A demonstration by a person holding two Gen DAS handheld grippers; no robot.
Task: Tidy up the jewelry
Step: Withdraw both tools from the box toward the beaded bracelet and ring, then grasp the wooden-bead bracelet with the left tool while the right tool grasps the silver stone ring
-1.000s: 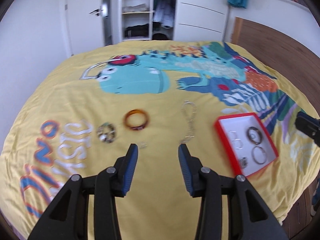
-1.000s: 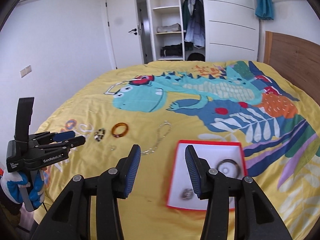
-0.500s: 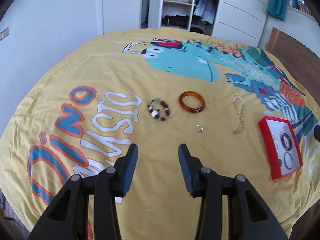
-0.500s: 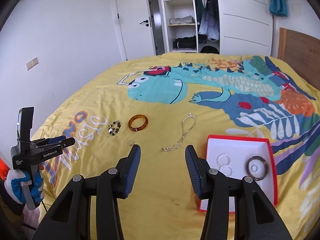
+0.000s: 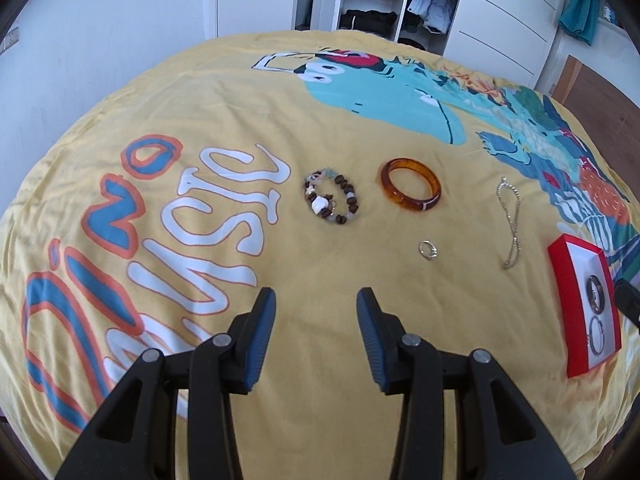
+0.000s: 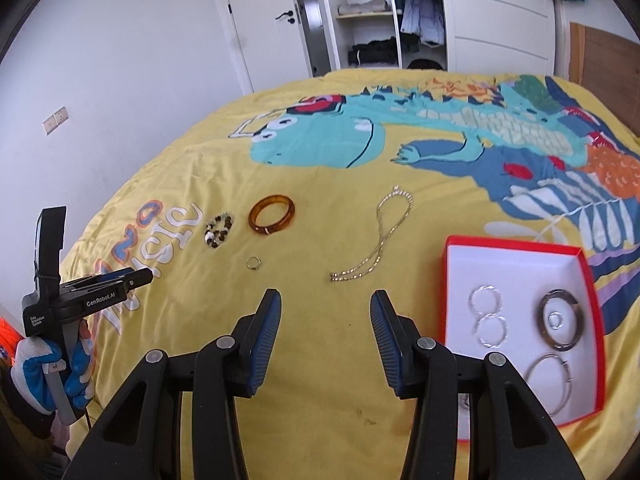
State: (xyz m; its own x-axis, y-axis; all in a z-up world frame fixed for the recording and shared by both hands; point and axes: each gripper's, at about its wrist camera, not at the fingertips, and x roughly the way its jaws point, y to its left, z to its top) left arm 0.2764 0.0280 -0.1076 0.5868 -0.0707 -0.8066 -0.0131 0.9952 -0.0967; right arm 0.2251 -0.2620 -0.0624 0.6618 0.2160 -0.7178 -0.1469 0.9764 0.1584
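Both grippers hover above a yellow bedspread (image 5: 320,92) printed with a cartoon dinosaur, and each holds nothing. The left gripper (image 5: 316,308) has its blue-padded fingers spread wide apart over bare fabric, just below a beaded bracelet (image 5: 331,201) of brown and white beads. To the right of that lies an amber bangle (image 5: 411,189), flat on the cover, and below the bangle sits a small silver ring (image 5: 427,249). Further right a thin chain necklace (image 5: 510,223) stretches in a long doubled loop toward a red box (image 5: 558,254) with a white lining. The right gripper (image 6: 325,312) is likewise parted and empty, poised over the cover between the chain's lower end and the box. From the right wrist view the box's contents are clearer: two linked silver hoops (image 6: 488,316), a dark ring-shaped bracelet (image 6: 559,325) with a small silver ring inside it, and a larger thin hoop (image 6: 547,384) nearer the front (partly hidden by the gripper's arm). A gloved hand (image 6: 52,372) at the far left grips the left tool's handle.
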